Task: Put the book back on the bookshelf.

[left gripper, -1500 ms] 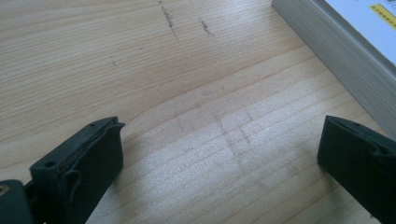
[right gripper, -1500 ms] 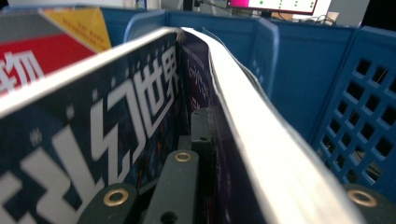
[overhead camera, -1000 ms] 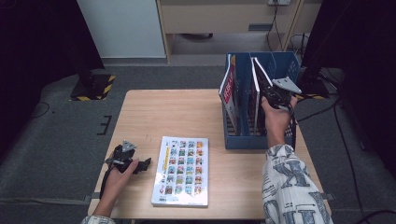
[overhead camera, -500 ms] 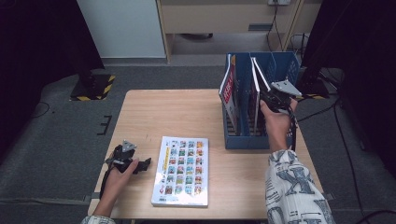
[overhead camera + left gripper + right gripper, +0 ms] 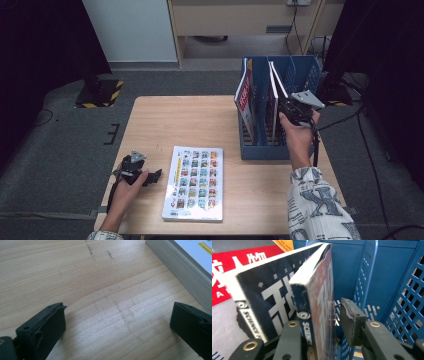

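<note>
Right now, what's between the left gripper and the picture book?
Bare table: the left gripper rests beside the picture book, clear in the high view.

At your three o'clock the blue plastic file rack (image 5: 260, 150) walls you in; bare wooden table (image 5: 190, 120) lies open at twelve.

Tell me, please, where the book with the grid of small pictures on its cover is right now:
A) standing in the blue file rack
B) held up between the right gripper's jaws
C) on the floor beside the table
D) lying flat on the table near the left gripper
D: the picture-grid book lies flat on the wooden table, just beside the left gripper, well apart from the blue file rack.
</note>
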`<state>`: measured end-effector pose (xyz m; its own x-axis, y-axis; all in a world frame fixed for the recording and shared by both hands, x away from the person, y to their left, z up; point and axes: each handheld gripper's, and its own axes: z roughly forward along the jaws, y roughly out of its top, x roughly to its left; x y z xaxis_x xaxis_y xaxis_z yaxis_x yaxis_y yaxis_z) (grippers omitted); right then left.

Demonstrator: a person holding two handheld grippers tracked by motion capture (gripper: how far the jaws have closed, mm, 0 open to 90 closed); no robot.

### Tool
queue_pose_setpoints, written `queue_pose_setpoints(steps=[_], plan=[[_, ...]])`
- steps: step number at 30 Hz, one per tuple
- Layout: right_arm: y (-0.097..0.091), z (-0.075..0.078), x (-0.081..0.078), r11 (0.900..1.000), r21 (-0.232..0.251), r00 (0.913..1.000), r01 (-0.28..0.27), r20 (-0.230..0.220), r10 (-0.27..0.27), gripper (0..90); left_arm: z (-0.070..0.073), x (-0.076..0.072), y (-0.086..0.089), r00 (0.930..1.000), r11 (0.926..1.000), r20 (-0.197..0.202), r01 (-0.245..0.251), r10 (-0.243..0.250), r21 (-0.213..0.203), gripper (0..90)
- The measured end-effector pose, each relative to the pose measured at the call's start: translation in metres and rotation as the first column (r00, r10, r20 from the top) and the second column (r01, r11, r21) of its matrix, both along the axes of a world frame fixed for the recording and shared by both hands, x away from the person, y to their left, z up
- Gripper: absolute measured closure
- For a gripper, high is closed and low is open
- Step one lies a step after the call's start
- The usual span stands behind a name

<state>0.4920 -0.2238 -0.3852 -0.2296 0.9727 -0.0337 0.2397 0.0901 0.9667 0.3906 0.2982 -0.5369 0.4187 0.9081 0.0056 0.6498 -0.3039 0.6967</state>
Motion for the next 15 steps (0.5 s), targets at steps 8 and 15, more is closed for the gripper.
queue_pose_setpoints(steps=[8,15], plan=[[-0.001,-0.001,-0.008,0.9999,0.007,0.9999,-0.008,-0.011,0.008,63.8,0.000,0.000,0.000,1.0000,1.0000,0.000,0.000,0.000,0.000,0.0],[-0.001,-0.004,-0.017,0.9997,0.011,0.9996,-0.021,-0.019,0.021,64.6,0.000,0.000,0.000,1.0000,1.0000,0.000,0.000,0.000,0.000,0.0]])
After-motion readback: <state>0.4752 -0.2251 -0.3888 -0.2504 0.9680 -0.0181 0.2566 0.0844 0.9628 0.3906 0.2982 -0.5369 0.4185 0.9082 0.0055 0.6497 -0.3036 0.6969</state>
